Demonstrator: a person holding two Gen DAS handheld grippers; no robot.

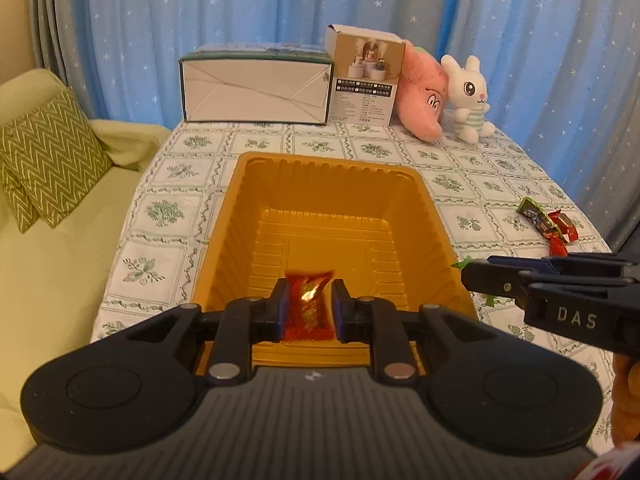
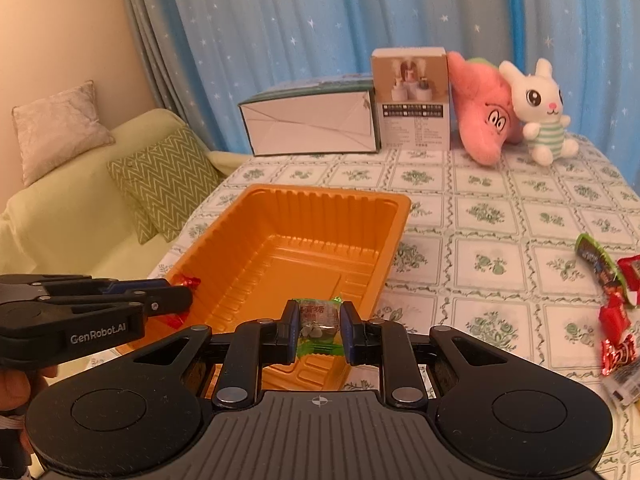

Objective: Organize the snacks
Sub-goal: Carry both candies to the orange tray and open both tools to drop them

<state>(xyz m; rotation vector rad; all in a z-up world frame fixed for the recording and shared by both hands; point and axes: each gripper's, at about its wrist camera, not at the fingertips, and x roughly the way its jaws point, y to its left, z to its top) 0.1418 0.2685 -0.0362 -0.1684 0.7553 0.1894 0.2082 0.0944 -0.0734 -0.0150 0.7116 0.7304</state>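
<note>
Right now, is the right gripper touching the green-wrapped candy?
Touching. The right wrist view shows the right gripper with both pads pressed on the sides of the green-wrapped candy, no gap visible.

Home living room — sofa (image 2: 72, 200), star curtains (image 2: 320, 20)

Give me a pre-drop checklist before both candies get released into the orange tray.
1. Red candy sits between the left gripper pads: ok.
2. Green candy clamped in the right gripper: ok.
3. Orange tray holds nothing inside: ok.
4. Red candy hangs over the tray floor: ok.
5. Green candy is inside the tray's rim line: cannot tell, it hangs at the near edge.
6. Loose candies remain on the tablecloth, clear of the tray: ok.
</note>
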